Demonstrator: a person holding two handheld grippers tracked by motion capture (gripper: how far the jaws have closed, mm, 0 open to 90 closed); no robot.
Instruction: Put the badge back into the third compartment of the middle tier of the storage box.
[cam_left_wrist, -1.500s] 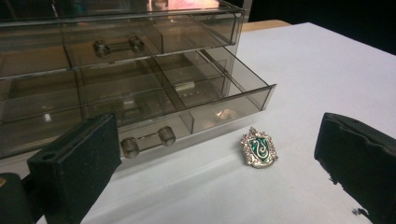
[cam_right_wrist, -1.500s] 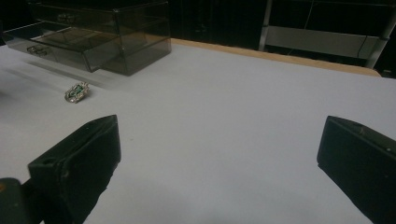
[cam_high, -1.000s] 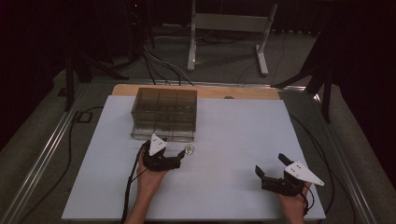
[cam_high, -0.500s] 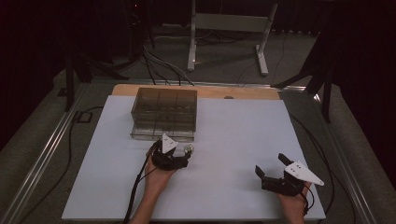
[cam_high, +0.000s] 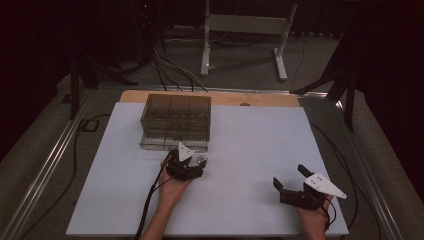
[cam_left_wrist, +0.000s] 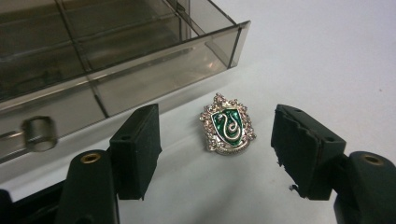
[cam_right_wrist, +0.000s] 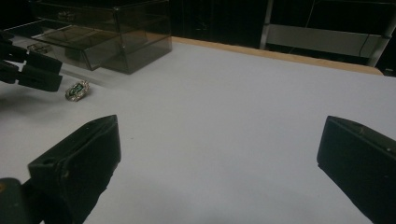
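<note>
badge (cam_left_wrist: 228, 124): shiny metal, glossy green enamel
drawer box (cam_left_wrist: 116, 51): smoky clear plastic
desk (cam_high: 260, 145): matt white

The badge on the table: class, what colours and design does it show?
The badge is a silver crest with a green shield bearing a silver snake, clearest in the left gripper view.

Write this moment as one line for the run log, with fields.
left gripper: open, jaws either side of crest badge, not touching | right gripper: open, holds nothing | badge: flat on white table, beside open drawer
</note>
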